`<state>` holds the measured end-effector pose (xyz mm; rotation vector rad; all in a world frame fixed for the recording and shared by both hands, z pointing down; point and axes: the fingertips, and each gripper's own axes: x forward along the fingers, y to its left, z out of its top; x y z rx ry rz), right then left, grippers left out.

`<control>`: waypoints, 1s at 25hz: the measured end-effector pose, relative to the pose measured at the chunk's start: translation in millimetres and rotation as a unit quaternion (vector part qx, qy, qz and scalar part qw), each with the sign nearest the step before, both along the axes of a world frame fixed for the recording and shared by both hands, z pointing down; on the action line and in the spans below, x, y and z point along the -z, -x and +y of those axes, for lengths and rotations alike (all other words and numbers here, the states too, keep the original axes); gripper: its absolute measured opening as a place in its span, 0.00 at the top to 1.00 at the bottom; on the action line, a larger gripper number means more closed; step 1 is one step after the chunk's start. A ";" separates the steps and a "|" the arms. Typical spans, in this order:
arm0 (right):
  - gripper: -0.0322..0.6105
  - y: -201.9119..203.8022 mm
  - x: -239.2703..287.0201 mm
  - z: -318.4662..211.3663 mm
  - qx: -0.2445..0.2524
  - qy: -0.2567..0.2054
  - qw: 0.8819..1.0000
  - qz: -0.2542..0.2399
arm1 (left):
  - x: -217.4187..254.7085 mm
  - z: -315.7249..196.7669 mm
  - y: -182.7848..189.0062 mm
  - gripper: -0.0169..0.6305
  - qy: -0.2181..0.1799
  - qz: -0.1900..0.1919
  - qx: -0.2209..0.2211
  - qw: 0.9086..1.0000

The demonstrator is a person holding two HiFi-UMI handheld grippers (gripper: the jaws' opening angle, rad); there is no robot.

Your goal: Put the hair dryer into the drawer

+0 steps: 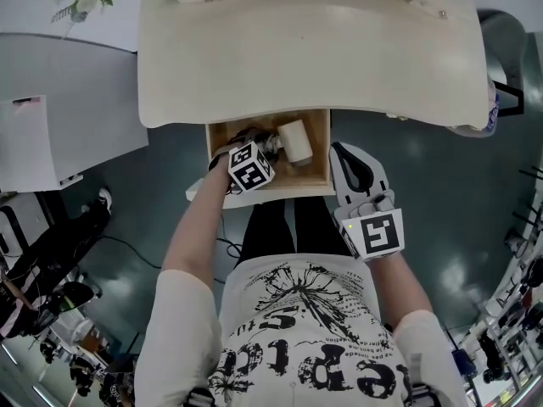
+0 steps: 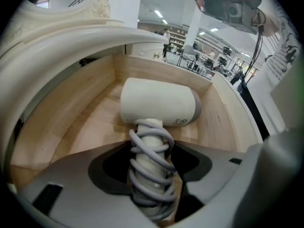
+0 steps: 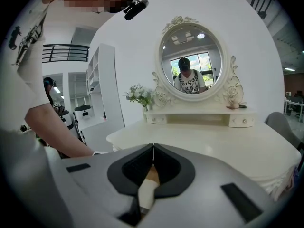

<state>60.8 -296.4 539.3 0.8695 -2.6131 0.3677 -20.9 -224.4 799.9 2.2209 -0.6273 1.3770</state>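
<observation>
The white hair dryer (image 1: 295,138) lies in the open wooden drawer (image 1: 321,161) under the dressing table. In the left gripper view its barrel (image 2: 156,101) rests on the drawer floor (image 2: 90,127), with the grey cord wound round the handle (image 2: 151,160). My left gripper (image 1: 271,147) reaches into the drawer, and its jaws (image 2: 151,148) are shut on that cord-wrapped handle. My right gripper (image 1: 341,151) hovers just outside the drawer's right side, shut with nothing in it. Its jaws (image 3: 153,148) meet in a thin line in the right gripper view.
The cream dressing table top (image 1: 314,49) overhangs the drawer's back. An oval mirror (image 3: 192,63) and a flower vase (image 3: 138,95) stand on it. A grey chair (image 1: 502,32) is at the right, a white cabinet (image 1: 42,125) at the left. My legs are below the drawer front.
</observation>
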 end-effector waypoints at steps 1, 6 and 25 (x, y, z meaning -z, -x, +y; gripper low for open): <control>0.92 0.3 0.5 0.1 0.001 0.000 1.000 0.001 | 0.3 -0.2 0.1 0.58 -0.002 -0.001 0.004 1.000; 0.92 2.1 3.2 0.0 0.002 -0.004 1.000 0.002 | 13.4 -7.9 -0.4 0.57 -0.045 -0.002 0.023 0.999; 0.92 12.8 88.0 9.5 0.001 -0.052 0.998 -0.027 | 239.9 -41.4 18.3 0.94 -0.274 0.120 0.205 0.932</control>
